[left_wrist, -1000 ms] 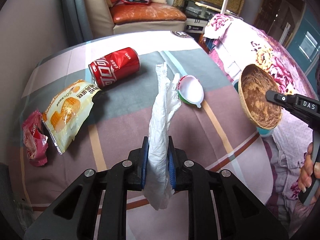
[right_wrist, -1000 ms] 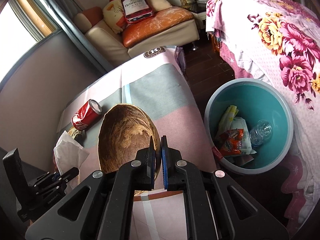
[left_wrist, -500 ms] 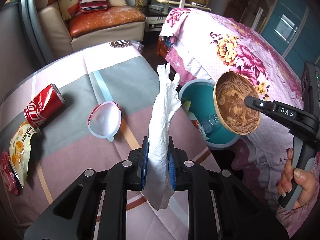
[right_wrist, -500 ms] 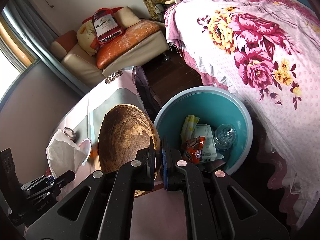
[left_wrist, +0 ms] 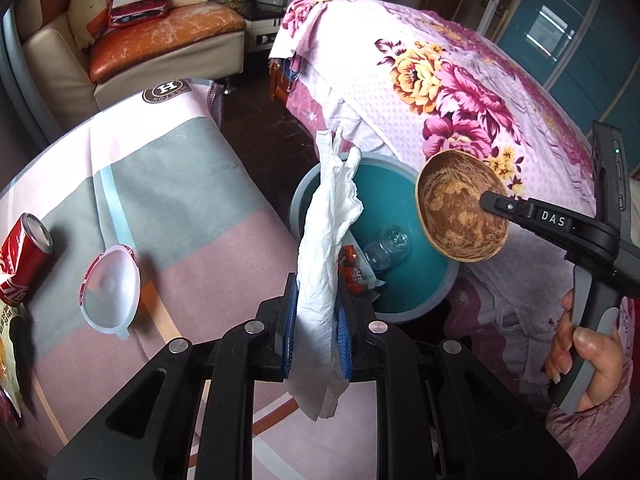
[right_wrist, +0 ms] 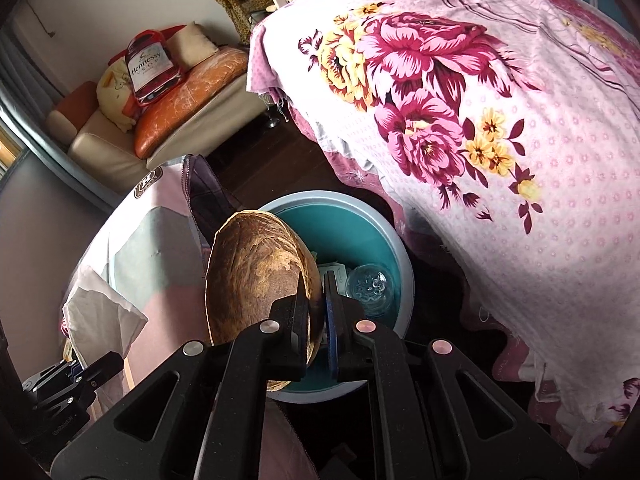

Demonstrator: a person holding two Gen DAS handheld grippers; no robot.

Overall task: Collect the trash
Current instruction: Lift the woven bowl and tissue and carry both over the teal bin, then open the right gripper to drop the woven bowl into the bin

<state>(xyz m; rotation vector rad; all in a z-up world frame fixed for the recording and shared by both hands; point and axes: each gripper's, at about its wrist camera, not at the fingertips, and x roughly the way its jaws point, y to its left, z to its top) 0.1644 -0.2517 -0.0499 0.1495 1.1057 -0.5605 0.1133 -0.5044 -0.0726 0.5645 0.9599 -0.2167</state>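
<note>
While the left gripper (left_wrist: pixel 316 332) pinches the tissue (left_wrist: pixel 328 248) upright and the right gripper (right_wrist: pixel 316 320) clamps the shell's (right_wrist: pixel 256 272) rim, the bin (left_wrist: pixel 416 304) sits just ahead below both, shell nearer over its mouth.

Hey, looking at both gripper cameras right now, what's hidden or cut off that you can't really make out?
- Left wrist view: red can and yellow snack bag are cut by the left edge.
- Left wrist view: trash in the teal bin is partly behind the white tissue held by the left gripper.
- Right wrist view: the coconut shell in the right gripper covers much of the bin's contents.
</note>
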